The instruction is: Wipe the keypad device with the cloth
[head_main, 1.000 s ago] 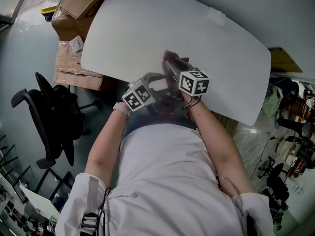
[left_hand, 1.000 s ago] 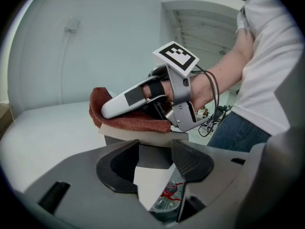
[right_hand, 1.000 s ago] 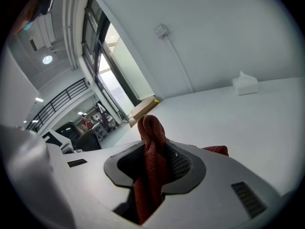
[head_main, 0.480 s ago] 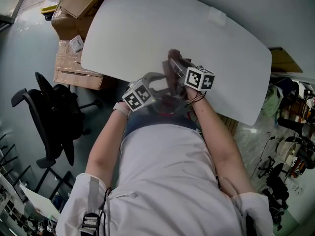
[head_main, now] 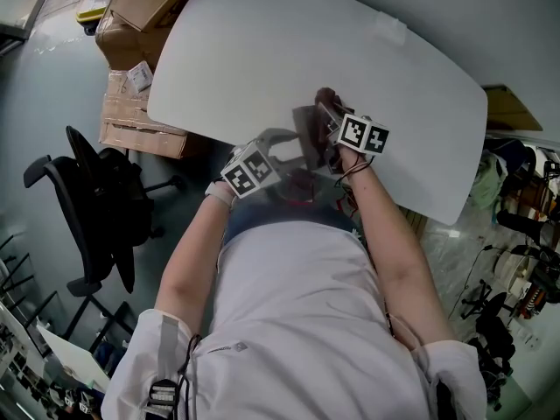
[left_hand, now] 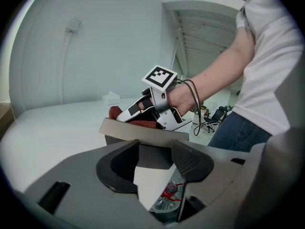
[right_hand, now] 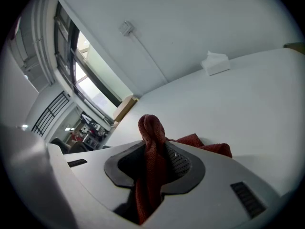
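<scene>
Plainly, the left claw [left_hand: 155,146] stands spread wide around the near end of the keypad device [left_hand: 143,133]. Its ribbed pads seem to press on the dark sides, so I judge that it braces the device close to the worktop's near edge. The device is a flat grey slab, smooth and hard, with its long axis running across that claw's line, side to side.

On its top face rests the right claw [right_hand: 153,149], pinched on a bunch of the cloth [right_hand: 151,128]. This is a rust-red, coarse-knit fabric that stands up in a fold between the pads and spills out ahead.

So the face to wipe lies directly under the right claw, the nearer one for the stroke, which would best run along the slab's length.

Beyond, the matt white worktop [right_hand: 228,104] carries a small white packet [right_hand: 215,62], well apart.
</scene>
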The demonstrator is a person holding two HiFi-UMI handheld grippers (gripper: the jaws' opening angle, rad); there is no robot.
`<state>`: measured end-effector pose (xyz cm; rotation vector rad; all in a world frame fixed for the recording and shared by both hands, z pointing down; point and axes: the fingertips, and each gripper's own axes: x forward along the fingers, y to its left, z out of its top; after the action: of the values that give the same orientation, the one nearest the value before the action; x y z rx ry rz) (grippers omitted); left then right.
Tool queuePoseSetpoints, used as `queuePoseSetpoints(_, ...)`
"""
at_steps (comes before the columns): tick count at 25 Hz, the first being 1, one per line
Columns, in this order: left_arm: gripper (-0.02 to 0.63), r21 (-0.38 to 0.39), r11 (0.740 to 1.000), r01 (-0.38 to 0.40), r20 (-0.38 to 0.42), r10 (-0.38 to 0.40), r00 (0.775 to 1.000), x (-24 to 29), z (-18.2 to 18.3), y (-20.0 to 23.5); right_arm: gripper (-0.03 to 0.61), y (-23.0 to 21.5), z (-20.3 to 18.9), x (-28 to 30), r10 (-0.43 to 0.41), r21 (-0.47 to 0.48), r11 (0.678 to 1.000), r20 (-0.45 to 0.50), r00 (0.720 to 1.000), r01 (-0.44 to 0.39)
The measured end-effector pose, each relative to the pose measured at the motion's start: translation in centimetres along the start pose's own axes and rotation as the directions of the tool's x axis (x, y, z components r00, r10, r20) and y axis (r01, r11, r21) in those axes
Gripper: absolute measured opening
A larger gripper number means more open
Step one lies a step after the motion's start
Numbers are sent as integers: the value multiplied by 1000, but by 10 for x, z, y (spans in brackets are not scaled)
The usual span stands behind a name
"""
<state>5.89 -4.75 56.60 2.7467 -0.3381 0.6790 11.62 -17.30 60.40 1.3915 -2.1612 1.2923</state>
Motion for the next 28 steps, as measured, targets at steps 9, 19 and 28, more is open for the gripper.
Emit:
queuePoseSetpoints(9,221,-15,1000,-17,-10,17,1000,-1,-4,0,105,-34,-14,-6,-68,53,996,-7,998,68)
queuePoseSetpoints(19,221,-50,998,-26,2,26,1000,-2,-4,-1,104,-34,-30,-24,-89,18,996,15,996,89)
queuePoseSetpoints(28,221,-57,998,-19,4,20,1000,0,-5,-2,100,-7,-40,-29,-21,-23,1000,-36,999,20)
